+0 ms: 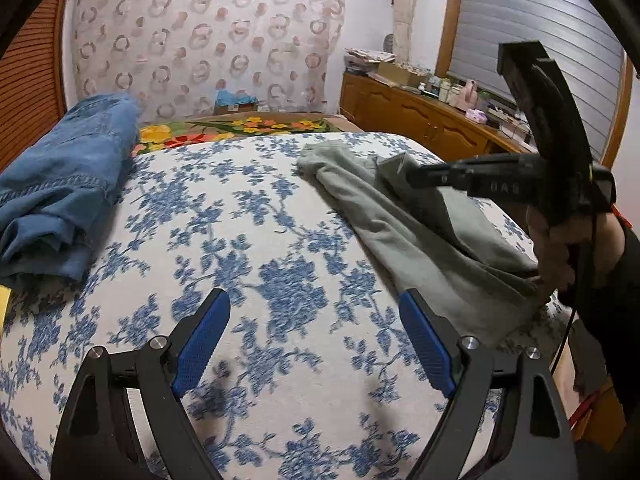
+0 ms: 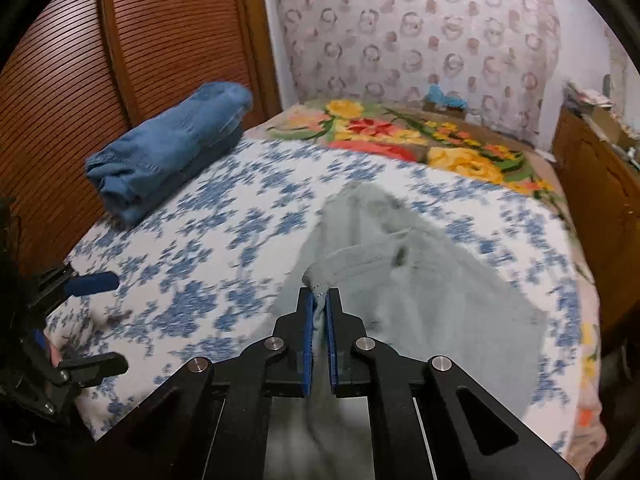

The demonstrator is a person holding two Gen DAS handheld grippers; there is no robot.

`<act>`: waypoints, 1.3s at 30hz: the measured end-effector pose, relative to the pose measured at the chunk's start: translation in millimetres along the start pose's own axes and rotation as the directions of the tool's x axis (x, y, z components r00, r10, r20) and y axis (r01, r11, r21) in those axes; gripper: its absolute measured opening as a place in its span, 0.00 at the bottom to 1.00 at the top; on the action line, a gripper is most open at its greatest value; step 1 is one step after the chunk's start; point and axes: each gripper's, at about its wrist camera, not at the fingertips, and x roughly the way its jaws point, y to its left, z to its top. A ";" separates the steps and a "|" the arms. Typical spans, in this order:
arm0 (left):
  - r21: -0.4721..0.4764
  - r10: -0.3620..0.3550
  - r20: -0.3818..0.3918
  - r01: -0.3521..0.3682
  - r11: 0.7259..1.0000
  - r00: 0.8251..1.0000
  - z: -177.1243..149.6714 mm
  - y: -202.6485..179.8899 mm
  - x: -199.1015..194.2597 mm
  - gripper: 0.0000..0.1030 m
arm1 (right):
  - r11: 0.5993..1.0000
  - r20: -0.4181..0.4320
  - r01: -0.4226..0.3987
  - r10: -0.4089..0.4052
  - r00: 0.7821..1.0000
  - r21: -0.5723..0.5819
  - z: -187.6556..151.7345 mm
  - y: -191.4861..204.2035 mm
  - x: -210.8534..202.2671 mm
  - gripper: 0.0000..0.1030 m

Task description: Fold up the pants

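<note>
The grey pants, spread on the bed at two o'clock, are clamped at an edge by the right hand-held gripper; the left hand-held gripper is held released. Seemingly early: a second grasp is needed next.

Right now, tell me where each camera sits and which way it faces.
Left wrist: sits behind the open left tool, low over the floral bedspread, facing the headboard wall; the right tool and the hand holding it show at right.
Right wrist: sits behind the right tool, shut on the grey pants, facing the same wall; the left tool shows at left.
Shared: bedspread, grey pants, folded blue jeans, patterned wall.
</note>
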 end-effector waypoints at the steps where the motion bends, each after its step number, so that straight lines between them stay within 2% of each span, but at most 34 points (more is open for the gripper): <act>1: 0.010 -0.002 -0.002 0.002 1.000 1.000 2.1 -3.1 2.2 0.84 | 1.000 -0.003 0.008 -0.008 1.000 0.002 -0.2 -4.3 -1.2 0.06; 11: 0.048 -0.053 -0.069 0.056 0.997 0.996 15.6 -26.3 34.0 0.84 | 0.992 -0.082 0.107 -0.102 0.991 0.061 -6.9 -48.6 12.4 0.06; 18: 0.082 -0.062 -0.115 0.072 0.994 0.991 15.4 -40.0 47.0 0.84 | 0.986 -0.088 0.088 -0.076 0.993 0.143 -6.8 -68.4 20.2 0.06; 21: 0.087 -0.057 -0.128 0.069 0.994 0.990 13.5 -41.1 50.8 0.84 | 0.981 -0.083 0.066 -0.051 0.995 0.185 -8.3 -78.3 22.1 0.17; 23: 0.088 -0.050 -0.138 0.062 0.994 0.989 12.8 -41.0 54.3 0.84 | 0.978 -0.084 0.048 -0.032 0.996 0.203 -9.6 -83.1 24.1 0.17; 26: 0.085 -0.049 -0.156 0.063 0.994 0.986 10.2 -41.3 58.7 0.84 | 0.978 -0.095 0.063 -0.045 0.994 0.198 -7.8 -85.7 29.3 0.17; 29: 0.083 -0.049 -0.167 0.064 0.995 0.985 8.5 -42.8 59.9 0.84 | 0.980 -0.113 0.058 -0.036 0.993 0.192 -5.0 -86.2 33.4 0.17; 31: 0.085 -0.046 -0.167 0.061 0.995 0.985 8.1 -43.3 59.5 0.84 | 0.979 -0.122 0.068 -0.045 0.992 0.190 -4.4 -87.7 34.3 0.06; 33: 0.089 -0.042 -0.166 0.057 0.994 0.985 7.9 -43.8 58.9 0.84 | 0.981 -0.121 0.070 -0.048 0.991 0.180 -2.8 -87.9 34.1 0.04; 39: 0.093 -0.036 -0.167 0.052 0.994 0.985 8.2 -44.1 60.4 0.84 | 0.982 -0.045 0.132 -0.127 0.991 0.136 9.8 -87.7 13.7 0.04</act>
